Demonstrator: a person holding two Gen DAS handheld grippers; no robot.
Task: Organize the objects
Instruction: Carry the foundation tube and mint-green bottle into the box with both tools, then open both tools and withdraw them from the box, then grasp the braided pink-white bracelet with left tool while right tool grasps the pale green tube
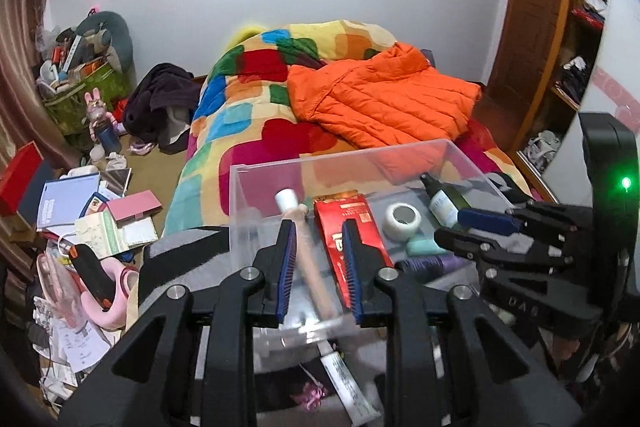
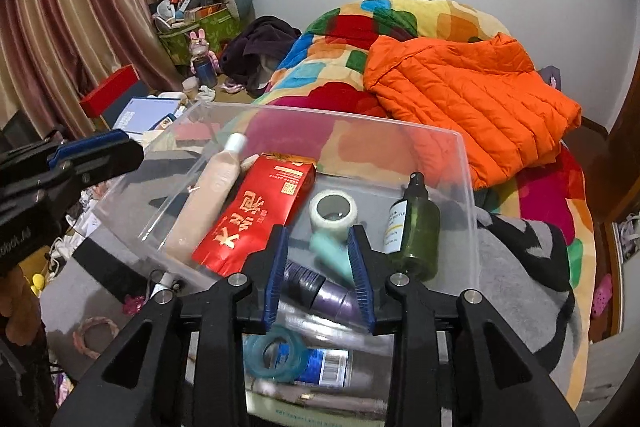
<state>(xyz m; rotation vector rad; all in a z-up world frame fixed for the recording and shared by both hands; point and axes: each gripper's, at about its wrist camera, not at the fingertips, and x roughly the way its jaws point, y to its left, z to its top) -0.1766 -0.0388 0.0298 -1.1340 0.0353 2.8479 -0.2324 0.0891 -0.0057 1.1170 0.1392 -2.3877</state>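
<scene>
Here, left gripper (image 1: 318, 267) and right gripper (image 2: 320, 277) angled down over clear bin (image 2: 466, 163), jaws apart, nothing gripped

Both wrist cams looked steeply down, close over the clear bin (image 1: 340, 163) (image 2: 460, 163); shared view: bin contents, bed (image 1: 248, 99) (image 2: 552, 219) behind.

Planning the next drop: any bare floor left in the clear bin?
Bare grey floor in the clear bin behind the tape roll, between the red box and green spray bottle. The near end is crowded around the purple tube.
</scene>
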